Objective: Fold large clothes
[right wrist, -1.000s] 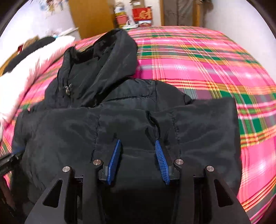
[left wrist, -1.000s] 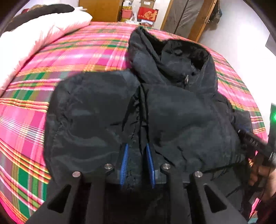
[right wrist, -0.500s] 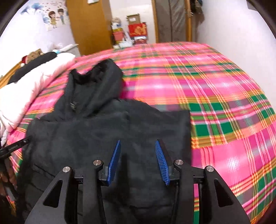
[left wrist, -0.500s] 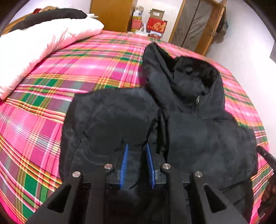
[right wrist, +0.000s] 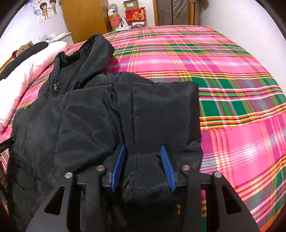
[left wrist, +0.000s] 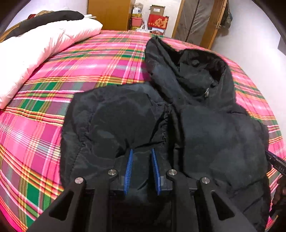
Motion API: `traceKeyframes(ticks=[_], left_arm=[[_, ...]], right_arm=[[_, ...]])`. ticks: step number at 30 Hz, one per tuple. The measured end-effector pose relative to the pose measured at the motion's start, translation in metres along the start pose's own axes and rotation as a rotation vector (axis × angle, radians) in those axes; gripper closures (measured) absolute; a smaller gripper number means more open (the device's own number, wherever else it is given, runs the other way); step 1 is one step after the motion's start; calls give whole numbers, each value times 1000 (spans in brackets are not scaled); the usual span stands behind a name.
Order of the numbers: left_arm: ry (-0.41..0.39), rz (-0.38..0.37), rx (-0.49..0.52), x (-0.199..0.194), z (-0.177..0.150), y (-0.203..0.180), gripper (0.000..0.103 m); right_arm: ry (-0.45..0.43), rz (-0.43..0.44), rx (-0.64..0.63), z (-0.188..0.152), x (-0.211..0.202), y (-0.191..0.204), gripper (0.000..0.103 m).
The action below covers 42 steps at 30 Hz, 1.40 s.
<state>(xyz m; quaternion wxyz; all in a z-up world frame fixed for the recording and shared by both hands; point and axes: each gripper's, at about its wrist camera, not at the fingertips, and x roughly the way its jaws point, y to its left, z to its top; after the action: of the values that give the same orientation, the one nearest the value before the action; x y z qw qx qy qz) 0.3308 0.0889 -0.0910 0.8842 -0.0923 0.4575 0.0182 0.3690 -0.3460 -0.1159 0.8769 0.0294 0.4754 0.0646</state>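
Left tool (left wrist: 141, 157) sits low over the near hem of the jacket (left wrist: 205, 135), its blue pads (left wrist: 129, 166) close together with a fold of black fabric caught between them. Right tool (right wrist: 143, 155) is down at the same near edge, pads (right wrist: 167, 166) wider apart, a bunched cuff or hem filling the gap and touching both; it looks gripped, though whether it is pinched tight is hard to tell. From the right view the jacket (right wrist: 100, 114) lies on the bed (right wrist: 232, 75), sleeve folded across the body, its outer edge straight against the plaid. In the left view the other sleeve lies folded in the same way, the two meeting along the middle seam. Further up, the hood (left wrist: 193, 71) lies open and rumpled, zipper pull showing at the collar. Beyond, to the left, a white duvet (left wrist: 35, 50) rests along the bed's side. At the far wall stand a wooden wardrobe (right wrist: 84, 19) and a red box (right wrist: 135, 16).
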Motion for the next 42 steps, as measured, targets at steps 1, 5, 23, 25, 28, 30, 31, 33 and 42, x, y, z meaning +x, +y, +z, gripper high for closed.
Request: traceKeyframes(ticks=[1,5,23,25,28,30,31,33,42], left_arm=[[-15,-6,1,-8,-1,1,80],[-82,-30,18,-50,-14,-1,80],[-47,-15,83,-153,-104,4,75],[-45,-14,71,-153,-99,5,73],[-49,-12,89,-147,-83,-1,73],[-63,-24,99,-141,-64,-5,72],[-66,-33,99,-137,-56,-7,71],[-73,-59,101,-125,-31,-13,69],[-88,-88,124,-42,90,-39,66]], right_arm=[[-15,12,11,-2,-13,0,60],[-46,32,2,-19,-57,3,60],[-54,143,58,-101,-144,-5,47],[-58,155,57,-96,-143,-2,47],[-61,168,35,-82,-138,6,47],[-66,178,15,-69,-133,11,47],[-68,184,5,-58,-128,15,47],[-74,193,-10,-38,-118,22,47],[-88,198,-39,72,-51,54,47]])
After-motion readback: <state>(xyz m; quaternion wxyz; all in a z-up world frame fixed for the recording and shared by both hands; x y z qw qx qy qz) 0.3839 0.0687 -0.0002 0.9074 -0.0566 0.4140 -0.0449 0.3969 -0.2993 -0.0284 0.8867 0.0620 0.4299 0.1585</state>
